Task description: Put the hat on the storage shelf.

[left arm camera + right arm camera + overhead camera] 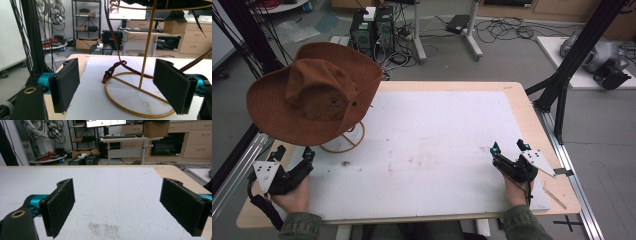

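A brown wide-brimmed hat (pixel 314 92) rests on a gold wire stand (pixel 343 142) at the table's left. The stand's ring base (pixel 135 100) and upright rod (pixel 147 45) rise just ahead in the left gripper view, with the hat's brown chin cord (pixel 113 68) dangling onto the ring. My left gripper (pixel 292 152) sits open near the front left corner, just short of the stand. My right gripper (pixel 510 147) rests open at the front right, its pads (pixel 60 205) wide apart over the bare white mat (pixel 117 195).
The white mat (pixel 437 145) covers most of the wooden table (pixel 522 110). Black frame posts (pixel 572 60) stand at the right and left. Computers and cables (pixel 377 27) lie on the floor beyond the far edge.
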`<state>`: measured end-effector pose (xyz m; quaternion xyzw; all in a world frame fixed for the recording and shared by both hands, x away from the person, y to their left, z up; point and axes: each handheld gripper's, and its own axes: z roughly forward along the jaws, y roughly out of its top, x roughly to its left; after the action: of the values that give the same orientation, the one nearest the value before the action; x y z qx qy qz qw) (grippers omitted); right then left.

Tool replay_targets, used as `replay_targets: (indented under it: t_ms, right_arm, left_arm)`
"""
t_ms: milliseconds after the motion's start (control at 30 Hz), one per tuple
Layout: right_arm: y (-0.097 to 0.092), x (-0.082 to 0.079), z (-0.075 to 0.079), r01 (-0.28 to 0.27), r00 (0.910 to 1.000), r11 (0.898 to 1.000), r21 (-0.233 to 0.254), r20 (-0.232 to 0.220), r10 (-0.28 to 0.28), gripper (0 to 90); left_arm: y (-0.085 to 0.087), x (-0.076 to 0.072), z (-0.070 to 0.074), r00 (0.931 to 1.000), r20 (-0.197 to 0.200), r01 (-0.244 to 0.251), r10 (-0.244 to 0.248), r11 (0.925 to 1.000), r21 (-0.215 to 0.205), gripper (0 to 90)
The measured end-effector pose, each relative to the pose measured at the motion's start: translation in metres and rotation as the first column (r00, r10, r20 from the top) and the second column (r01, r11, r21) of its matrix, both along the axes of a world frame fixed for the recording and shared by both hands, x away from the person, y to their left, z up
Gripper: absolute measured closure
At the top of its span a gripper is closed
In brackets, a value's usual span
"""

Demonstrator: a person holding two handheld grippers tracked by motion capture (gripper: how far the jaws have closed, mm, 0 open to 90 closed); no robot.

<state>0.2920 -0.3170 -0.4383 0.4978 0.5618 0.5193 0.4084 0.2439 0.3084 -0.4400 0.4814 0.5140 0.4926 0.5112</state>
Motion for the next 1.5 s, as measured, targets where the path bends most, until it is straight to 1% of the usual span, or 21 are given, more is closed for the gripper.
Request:
replay_targets:
  t_ms: [33,100,200,300,333,367,467,567,700,733,800,867,1500]
  right_arm:
    - [0.001,0.0,0.0,0.0,1.0,1.0,-0.01,0.006,0.001,12.0]
    - [0.002,0.0,0.0,0.002,0.9999,1.0,-0.013,0.013,-0.002,12.0]
    - [0.003,-0.001,0.0,0.002,1.0,1.0,-0.01,0.007,-0.001,12.0]
    - [0.002,-0.001,0.0,0.005,0.9999,1.0,-0.011,0.012,-0.005,12.0]
    - [0.001,-0.001,0.0,0.006,1.0,1.0,-0.002,0.007,-0.006,12.0]
    - [0.001,-0.001,0.0,0.006,0.9999,1.0,-0.004,0.011,-0.006,12.0]
    - [-0.001,-0.001,0.0,0.012,0.9999,1.0,0.004,0.003,-0.012,12.0]
    - [-0.003,-0.002,-0.001,0.021,0.9997,1.0,0.011,0.008,-0.021,12.0]
    - [-0.007,-0.003,0.0,0.037,0.9992,0.999,0.033,0.014,-0.037,12.0]
    - [-0.008,-0.004,0.0,0.037,0.9993,0.998,0.041,0.008,-0.038,12.0]
    - [-0.01,-0.005,0.0,0.044,0.9989,0.998,0.045,0.013,-0.045,12.0]
    - [-0.011,-0.005,0.0,0.048,0.9987,0.997,0.061,0.013,-0.049,12.0]
    - [-0.014,-0.004,-0.003,0.051,0.9987,0.996,0.079,-0.006,-0.051,12.0]
  left_arm:
    - [0.0,0.0,0.0,1.0,0.0,0.0,0.0,1.0,-0.001,21.6]
    - [0.001,0.0,0.0,1.0,0.0,-0.002,0.002,1.0,-0.001,21.6]
    - [0.001,0.0,0.0,1.0,0.001,0.001,-0.001,1.0,-0.006,21.7]
    - [0.001,0.0,0.0,1.0,-0.003,0.003,-0.003,1.0,-0.008,21.7]
    - [0.0,0.0,0.0,1.0,-0.003,0.003,-0.003,1.0,-0.009,21.7]
    - [0.0,0.0,0.0,1.0,-0.004,0.002,-0.002,1.0,-0.008,21.7]
    - [0.0,0.0,-0.001,1.0,-0.005,0.002,-0.002,1.0,-0.01,21.7]
    - [0.0,0.0,-0.001,1.0,-0.005,0.003,-0.003,0.9999,-0.011,21.7]
    - [-0.001,-0.001,0.0,1.0,-0.002,0.005,-0.005,0.9999,-0.011,21.7]
    - [-0.001,-0.001,0.001,1.0,0.0,0.007,-0.007,0.9999,-0.01,21.7]
    - [-0.002,-0.001,0.001,1.0,-0.003,0.008,-0.008,1.0,-0.002,21.7]
    - [-0.002,-0.001,0.001,1.0,0.0,0.008,-0.008,1.0,-0.003,21.7]
    - [0.0,-0.001,0.001,1.0,-0.003,0.002,-0.002,0.9999,-0.015,21.7]
